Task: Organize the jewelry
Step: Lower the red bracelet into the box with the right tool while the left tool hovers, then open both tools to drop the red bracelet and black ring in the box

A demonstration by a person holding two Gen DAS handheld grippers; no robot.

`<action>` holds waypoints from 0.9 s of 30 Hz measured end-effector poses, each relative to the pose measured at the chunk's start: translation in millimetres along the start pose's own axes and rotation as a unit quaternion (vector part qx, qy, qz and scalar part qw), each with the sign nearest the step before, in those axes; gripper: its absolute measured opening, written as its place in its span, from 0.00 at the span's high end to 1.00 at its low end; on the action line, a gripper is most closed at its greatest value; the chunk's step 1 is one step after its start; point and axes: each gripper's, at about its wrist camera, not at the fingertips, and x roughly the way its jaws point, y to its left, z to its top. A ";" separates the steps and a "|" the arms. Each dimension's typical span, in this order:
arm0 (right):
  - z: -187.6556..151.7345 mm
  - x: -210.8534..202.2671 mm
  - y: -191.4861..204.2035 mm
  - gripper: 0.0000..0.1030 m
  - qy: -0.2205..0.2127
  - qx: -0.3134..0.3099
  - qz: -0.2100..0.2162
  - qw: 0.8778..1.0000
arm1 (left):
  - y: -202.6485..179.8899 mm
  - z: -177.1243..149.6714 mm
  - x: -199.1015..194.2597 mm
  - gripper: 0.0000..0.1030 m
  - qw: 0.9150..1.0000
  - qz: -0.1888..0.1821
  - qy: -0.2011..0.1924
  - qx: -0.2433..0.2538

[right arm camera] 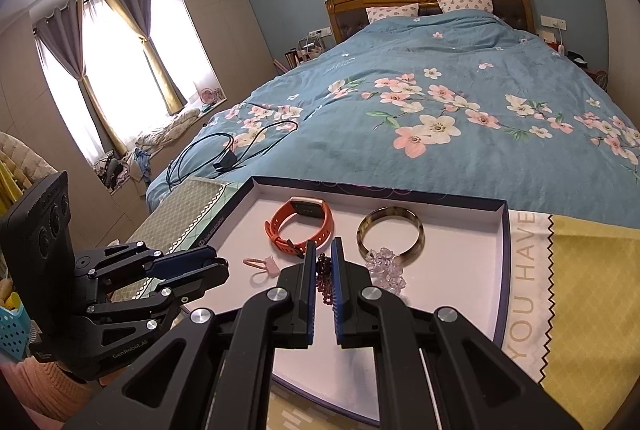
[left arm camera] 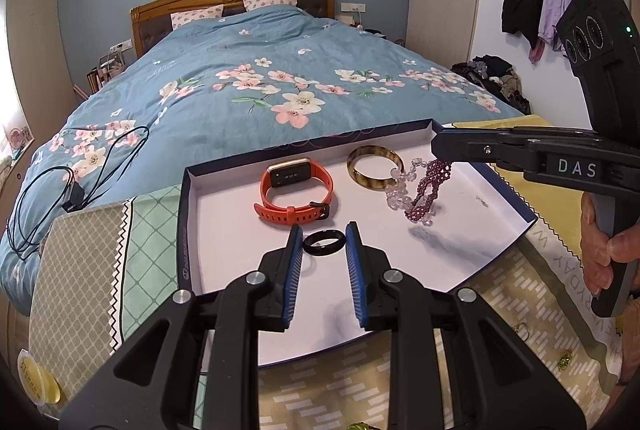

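Purple bead bracelet point(left arm camera: 430, 185): pinched between closed fingers of right gripper point(right arm camera: 323, 262), hanging above white floor of tray point(left arm camera: 224, 230), right of centre, draped against clear crystal bracelet point(left arm camera: 398, 185). Amber bangle point(left arm camera: 374, 165): flat in tray, far side, touching crystal beads. Orange smartwatch point(left arm camera: 296, 189): tray centre, strap buckled. Black ring point(left arm camera: 324, 242): on tray floor between parted fingers of left gripper point(left arm camera: 323, 238), jaws wide, gripping nothing. Pink hair tie point(right arm camera: 260, 264): near tray's left edge. Tray on patterned cloth point(left arm camera: 100, 270) at foot of bed point(left arm camera: 260, 77).
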 end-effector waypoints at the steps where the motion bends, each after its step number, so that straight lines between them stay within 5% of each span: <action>1: -0.4 1.2 0.2 0.95 0.001 0.001 0.001 1.000 | -0.5 1.1 1.7 0.78 1.000 0.000 0.001 0.000; 27: -13.9 20.8 -27.3 0.94 0.042 0.033 -0.038 0.998 | 5.3 -8.0 53.5 0.78 0.998 0.000 0.062 -0.022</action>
